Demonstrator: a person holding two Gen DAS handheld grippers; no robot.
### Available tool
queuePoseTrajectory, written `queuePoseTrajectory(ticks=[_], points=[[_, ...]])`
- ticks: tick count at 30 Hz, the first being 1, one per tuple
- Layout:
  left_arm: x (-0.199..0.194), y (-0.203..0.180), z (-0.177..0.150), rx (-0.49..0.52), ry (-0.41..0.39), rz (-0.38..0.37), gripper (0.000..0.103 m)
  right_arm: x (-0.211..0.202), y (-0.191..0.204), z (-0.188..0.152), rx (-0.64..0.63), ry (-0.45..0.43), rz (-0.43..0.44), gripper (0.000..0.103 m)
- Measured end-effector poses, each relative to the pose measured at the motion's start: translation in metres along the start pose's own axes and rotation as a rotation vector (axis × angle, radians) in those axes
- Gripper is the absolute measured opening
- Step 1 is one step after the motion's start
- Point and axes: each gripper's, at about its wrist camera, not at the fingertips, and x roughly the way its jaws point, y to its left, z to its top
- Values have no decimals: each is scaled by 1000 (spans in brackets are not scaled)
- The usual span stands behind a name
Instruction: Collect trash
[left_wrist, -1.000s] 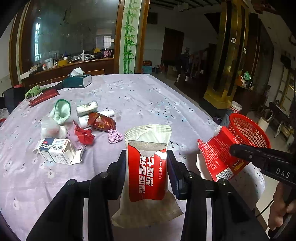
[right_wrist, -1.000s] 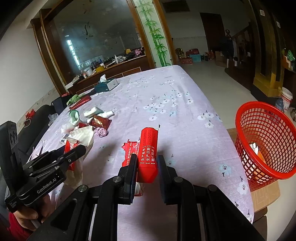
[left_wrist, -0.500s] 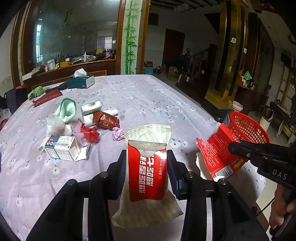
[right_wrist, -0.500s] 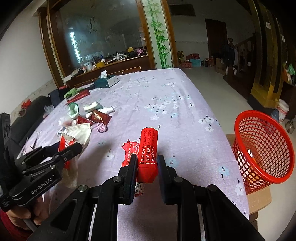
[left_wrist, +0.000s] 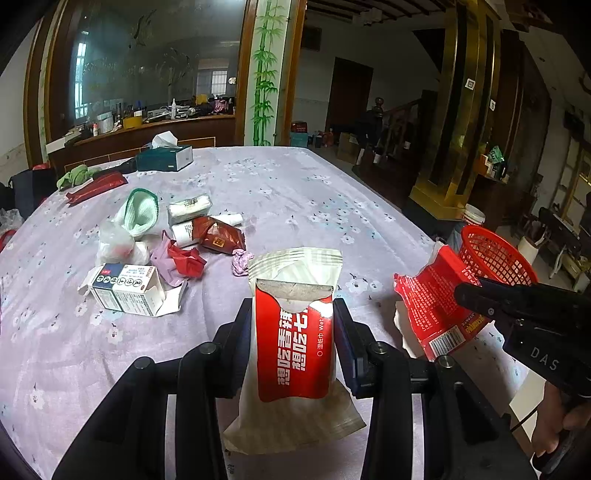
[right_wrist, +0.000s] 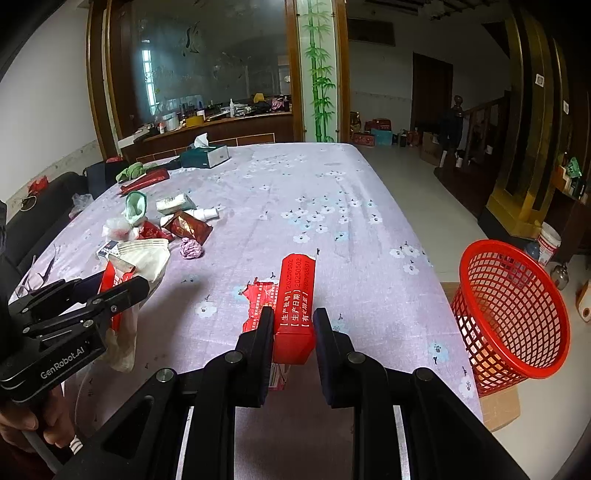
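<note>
We now hold both gripped packs higher: left gripper (left_wrist: 293, 332) squeezes the red-and-white wet-wipe pack (left_wrist: 295, 347), right gripper (right_wrist: 293, 328) squeezes the torn red carton (right_wrist: 295, 306), nearer the red plastic basket (right_wrist: 513, 314) past the table's right edge.

Left tongs (left_wrist: 293, 325) and right tongs (right_wrist: 293, 328) are both clamped, held side by side.
</note>
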Motion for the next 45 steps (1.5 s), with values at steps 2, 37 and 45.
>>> queuePoseTrajectory(ticks=[2, 37, 45], points=[[0, 0, 0, 1, 1, -2, 39, 1, 0, 0, 2, 2, -1, 23], [35, -66, 47, 68, 80, -239, 40, -43, -128, 7, 275, -105, -136, 23], [65, -157, 84, 106, 120, -443, 40, -74, -210, 5, 410, -164, -271, 23]])
